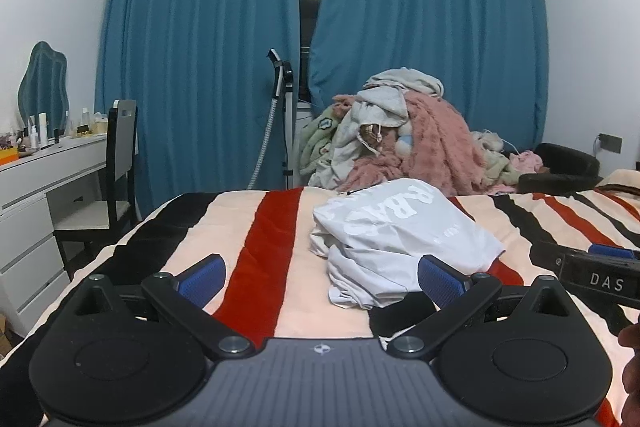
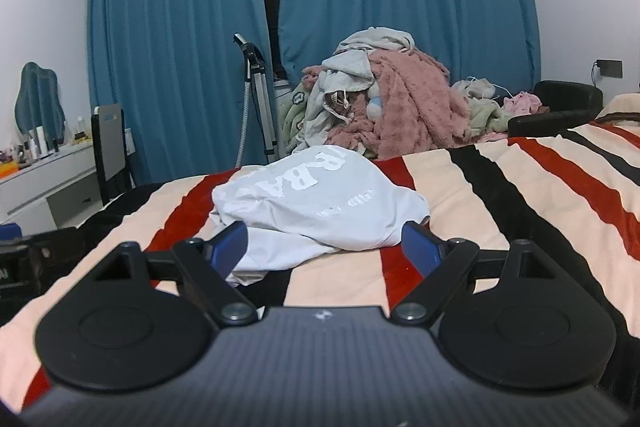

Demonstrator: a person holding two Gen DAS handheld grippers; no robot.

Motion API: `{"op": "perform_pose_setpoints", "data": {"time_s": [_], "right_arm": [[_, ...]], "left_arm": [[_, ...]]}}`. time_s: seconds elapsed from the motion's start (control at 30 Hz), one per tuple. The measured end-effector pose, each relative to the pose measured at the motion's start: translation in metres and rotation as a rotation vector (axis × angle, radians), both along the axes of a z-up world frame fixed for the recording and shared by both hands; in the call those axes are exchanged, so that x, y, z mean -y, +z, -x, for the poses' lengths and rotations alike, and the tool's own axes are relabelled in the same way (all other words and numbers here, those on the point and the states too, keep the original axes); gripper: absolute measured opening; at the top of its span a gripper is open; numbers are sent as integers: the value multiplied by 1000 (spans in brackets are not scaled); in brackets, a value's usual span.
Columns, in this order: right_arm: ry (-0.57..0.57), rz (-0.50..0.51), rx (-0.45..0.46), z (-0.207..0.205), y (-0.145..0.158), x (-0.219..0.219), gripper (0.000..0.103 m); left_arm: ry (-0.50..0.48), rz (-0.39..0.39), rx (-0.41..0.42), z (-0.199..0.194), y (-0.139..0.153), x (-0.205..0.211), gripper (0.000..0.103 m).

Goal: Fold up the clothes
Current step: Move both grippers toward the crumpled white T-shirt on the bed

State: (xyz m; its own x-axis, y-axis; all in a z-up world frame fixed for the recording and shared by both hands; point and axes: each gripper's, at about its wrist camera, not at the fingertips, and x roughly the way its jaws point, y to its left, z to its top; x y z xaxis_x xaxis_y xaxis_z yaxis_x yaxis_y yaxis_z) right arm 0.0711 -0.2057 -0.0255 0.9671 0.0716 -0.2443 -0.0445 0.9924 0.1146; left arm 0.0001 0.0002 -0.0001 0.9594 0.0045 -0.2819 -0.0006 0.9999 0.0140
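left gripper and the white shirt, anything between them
Nothing but bare striped blanket, seen in the left wrist view. The open left gripper sits just short of the crumpled white shirt.

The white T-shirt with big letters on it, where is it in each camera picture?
Left wrist view: the white T-shirt lies crumpled on the striped bed cover, right of centre, just beyond the open left claw.
Right wrist view: it sits near the centre, just ahead of the open right claw.
Shared landmark: the pink blanket pile behind it, before the blue curtains.
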Motion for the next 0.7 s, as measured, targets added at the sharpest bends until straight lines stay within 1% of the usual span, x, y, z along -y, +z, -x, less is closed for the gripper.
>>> {"op": "perform_pose_setpoints", "data": {"time_s": [0.3, 0.43, 0.7], "right_arm": [[-8, -27, -26, 2, -5, -3, 85], [-6, -54, -48, -2, -2, 5, 85], [-3, -33, -53, -2, -4, 3, 85]], "left_arm": [[11, 11, -12, -1, -1, -2, 103], [16, 16, -18, -2, -2, -3, 103], [24, 17, -23, -2, -2, -4, 103]]}}
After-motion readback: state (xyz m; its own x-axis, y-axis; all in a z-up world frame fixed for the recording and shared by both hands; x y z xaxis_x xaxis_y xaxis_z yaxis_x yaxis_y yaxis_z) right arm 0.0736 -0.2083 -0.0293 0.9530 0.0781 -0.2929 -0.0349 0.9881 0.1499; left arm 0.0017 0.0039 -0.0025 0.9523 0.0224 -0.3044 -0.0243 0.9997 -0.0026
